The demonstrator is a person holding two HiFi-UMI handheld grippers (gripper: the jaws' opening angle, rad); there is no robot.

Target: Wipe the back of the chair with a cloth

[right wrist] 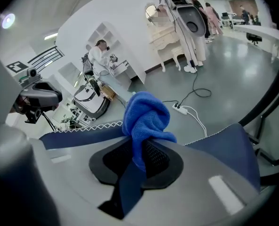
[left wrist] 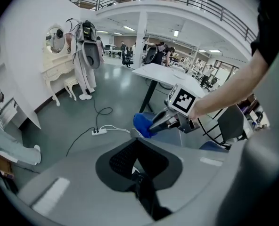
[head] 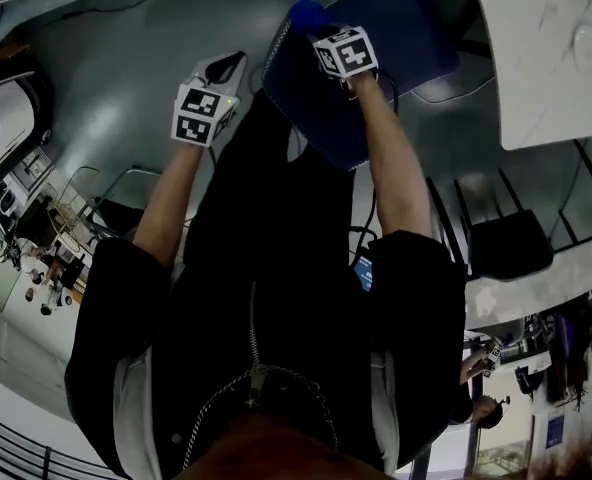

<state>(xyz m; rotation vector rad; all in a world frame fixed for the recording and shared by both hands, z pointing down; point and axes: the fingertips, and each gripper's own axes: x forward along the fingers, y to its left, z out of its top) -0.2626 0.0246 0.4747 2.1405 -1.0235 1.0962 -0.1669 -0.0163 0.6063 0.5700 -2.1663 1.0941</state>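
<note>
Your right gripper (right wrist: 139, 160) is clamped on the blue cloth (right wrist: 146, 119), which bulges ahead of the jaws in a tight wad, with a tail hanging back between them. That wad sits at the top edge of the chair back (right wrist: 226, 147) — the blue panel with white zigzag stitching — near one upper corner; whether it is touching or just above, I cannot tell. Your left gripper (left wrist: 137, 163) hangs just beside the chair, jaws together on nothing. Since nothing steadies the chair, a hard push may swing or shift it away from the stroke. With the cloth so bunched, little of it would meet the fabric, and the jaw tips could drag on the stitching instead. In the head view your arm and body hide the lower back, seat and base — the white surface (head: 536, 58) lies off to the right.
</note>
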